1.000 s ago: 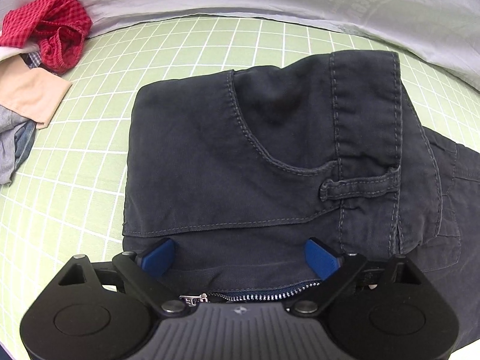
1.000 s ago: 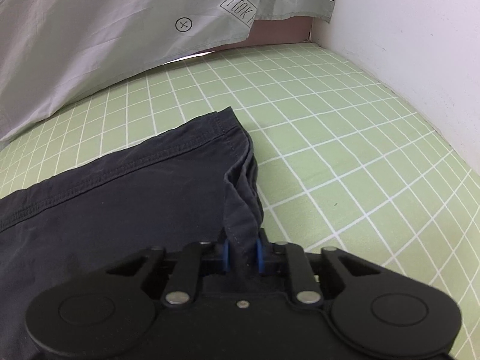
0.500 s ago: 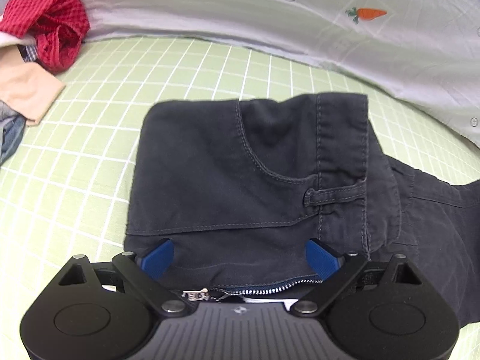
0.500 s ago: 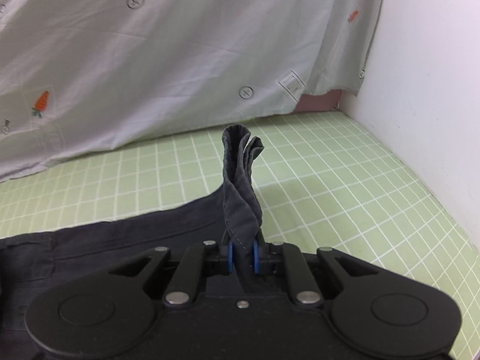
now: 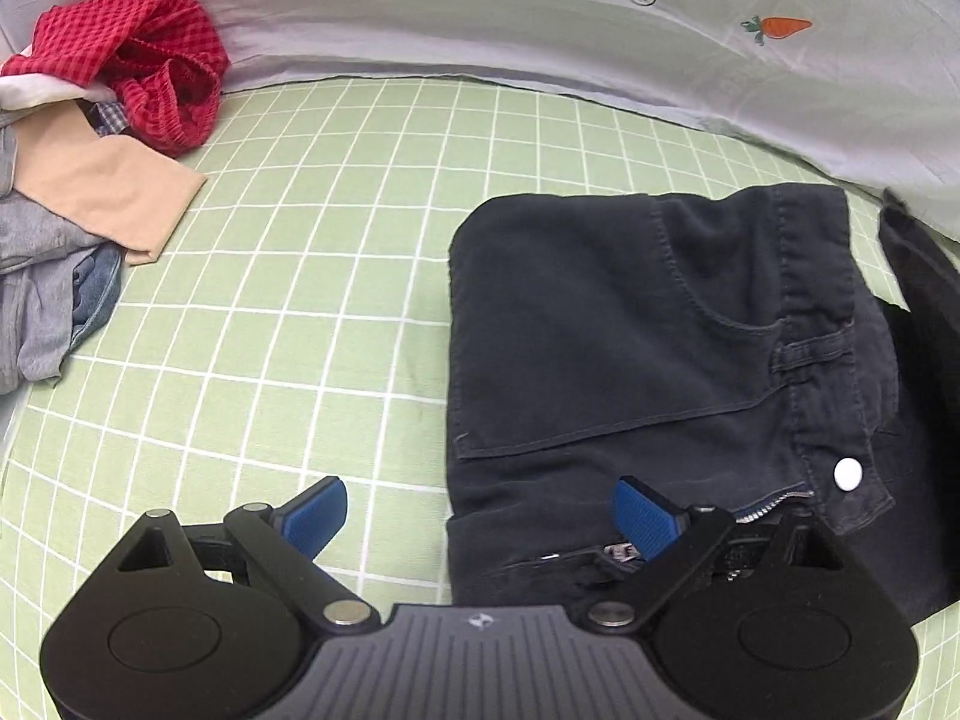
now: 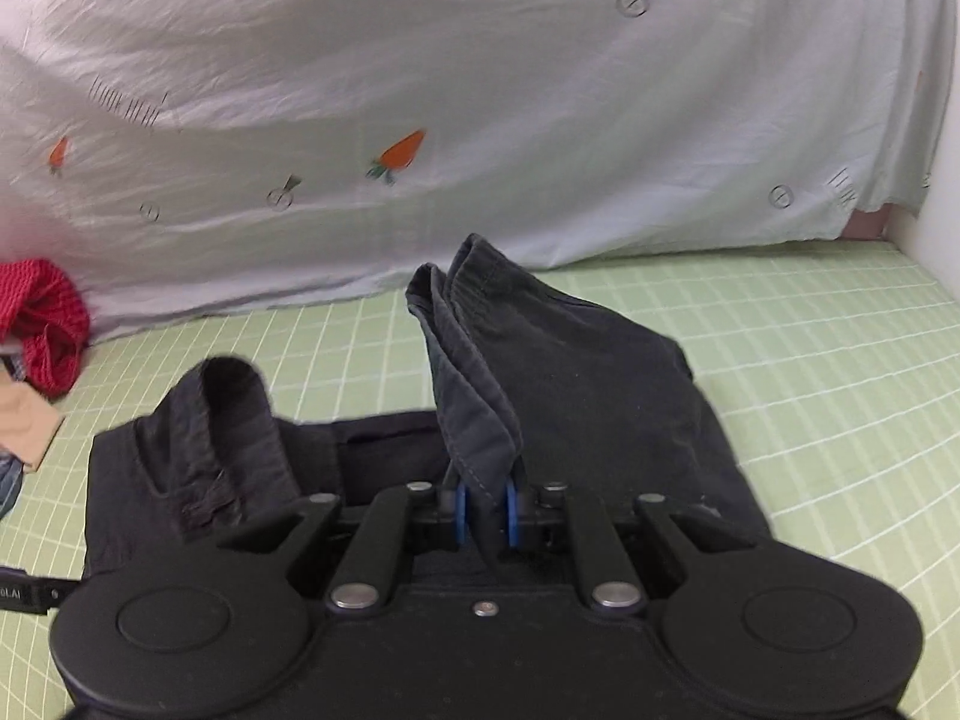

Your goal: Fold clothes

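Dark navy trousers [image 5: 648, 336] lie on the green grid mat [image 5: 336, 276], waistband, pocket, zipper and a white button [image 5: 847, 473] toward me. My left gripper [image 5: 480, 516] is open and empty, hovering at the trousers' near left edge; its right finger is over the cloth, its left finger over bare mat. My right gripper [image 6: 483, 513] is shut on the trousers' leg hem [image 6: 474, 360], holding it lifted and carried over the trousers' body [image 6: 600, 408]. The raised leg also shows at the right edge of the left wrist view [image 5: 924, 294].
A pile of clothes sits at the far left: a red checked garment [image 5: 150, 66], a beige cloth [image 5: 102, 186], grey and denim pieces [image 5: 48, 288]. A pale sheet with carrot prints [image 6: 480, 120] hangs behind. A white wall [image 6: 942, 240] bounds the right side.
My right gripper has lifted the leg hem and swung it left over the trousers toward the waistband. My left gripper has shifted left and back, off the waistband, still open.
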`<state>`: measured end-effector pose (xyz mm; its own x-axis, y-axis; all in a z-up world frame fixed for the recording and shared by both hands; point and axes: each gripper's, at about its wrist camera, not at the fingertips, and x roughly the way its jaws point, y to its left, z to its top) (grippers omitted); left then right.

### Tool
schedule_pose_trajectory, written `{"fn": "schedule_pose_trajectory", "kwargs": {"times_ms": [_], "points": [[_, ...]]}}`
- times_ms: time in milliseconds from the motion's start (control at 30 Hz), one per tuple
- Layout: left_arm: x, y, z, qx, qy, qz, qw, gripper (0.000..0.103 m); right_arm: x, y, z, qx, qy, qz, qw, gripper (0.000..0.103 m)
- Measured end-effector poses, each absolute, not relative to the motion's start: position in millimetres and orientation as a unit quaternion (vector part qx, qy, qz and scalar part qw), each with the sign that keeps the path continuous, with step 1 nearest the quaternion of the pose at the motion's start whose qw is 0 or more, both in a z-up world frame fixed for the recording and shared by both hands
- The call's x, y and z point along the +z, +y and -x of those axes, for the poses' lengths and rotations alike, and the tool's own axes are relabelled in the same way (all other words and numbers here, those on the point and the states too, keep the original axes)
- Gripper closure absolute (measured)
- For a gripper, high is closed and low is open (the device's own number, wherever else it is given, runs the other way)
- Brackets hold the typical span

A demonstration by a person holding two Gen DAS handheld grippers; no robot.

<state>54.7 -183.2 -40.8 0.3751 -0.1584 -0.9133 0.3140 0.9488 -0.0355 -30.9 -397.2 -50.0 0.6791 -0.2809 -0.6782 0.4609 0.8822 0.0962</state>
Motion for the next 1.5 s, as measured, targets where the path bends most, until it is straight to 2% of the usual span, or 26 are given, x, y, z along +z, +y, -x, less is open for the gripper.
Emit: {"fn": "schedule_pose_trajectory", "kwargs": {"times_ms": [200, 267, 333, 467, 533, 633, 700, 867, 1067, 1133, 1200, 1333, 1500], "points": [[-55, -177, -60, -0.153, 0.553, -0.07, 0.816, 0.008, -104, -348, 7, -0.198, 0.444, -0.069, 0.871, 0.087], [-56, -178, -60, -0.152, 0.553, -0.069, 0.816, 0.008, -99, -352, 9, -0.197, 0.44, -0.087, 0.872, 0.083], [-58, -179, -61, -0.149, 0.554, -0.065, 0.816, 0.008, -90, -361, 10, -0.189, 0.431, -0.125, 0.873, 0.072], [-59, -178, -59, -0.141, 0.555, -0.058, 0.818, 0.008, -69, -367, 19, -0.182, 0.397, -0.151, 0.887, 0.068], [-59, -177, -58, -0.137, 0.555, -0.056, 0.819, 0.008, -59, -373, 25, -0.19, 0.375, -0.159, 0.893, 0.058], [-59, -178, -57, -0.133, 0.554, -0.06, 0.819, 0.008, -56, -389, 27, -0.231, 0.358, -0.165, 0.89, 0.048], [-59, -179, -56, -0.132, 0.553, -0.066, 0.82, 0.008, -61, -399, 27, -0.262, 0.366, -0.162, 0.878, 0.048], [-60, -181, -56, -0.128, 0.553, -0.073, 0.82, 0.008, -103, -403, 23, -0.29, 0.452, -0.149, 0.83, 0.048], [-60, -183, -56, -0.124, 0.553, -0.078, 0.82, 0.008, -104, -371, 25, -0.261, 0.465, -0.11, 0.839, 0.047], [-61, -184, -55, -0.123, 0.552, -0.081, 0.821, 0.008, -104, -369, 26, -0.251, 0.467, -0.117, 0.84, 0.044], [-61, -183, -55, -0.123, 0.552, -0.081, 0.821, 0.008, -106, -367, 28, -0.233, 0.47, -0.137, 0.84, 0.036], [-62, -181, -55, -0.121, 0.554, -0.075, 0.82, 0.008, -103, -359, 32, -0.235, 0.47, -0.124, 0.842, 0.034], [-65, -180, -56, -0.12, 0.556, -0.073, 0.819, 0.007, -91, -366, 41, -0.265, 0.442, -0.135, 0.846, 0.022]]}}
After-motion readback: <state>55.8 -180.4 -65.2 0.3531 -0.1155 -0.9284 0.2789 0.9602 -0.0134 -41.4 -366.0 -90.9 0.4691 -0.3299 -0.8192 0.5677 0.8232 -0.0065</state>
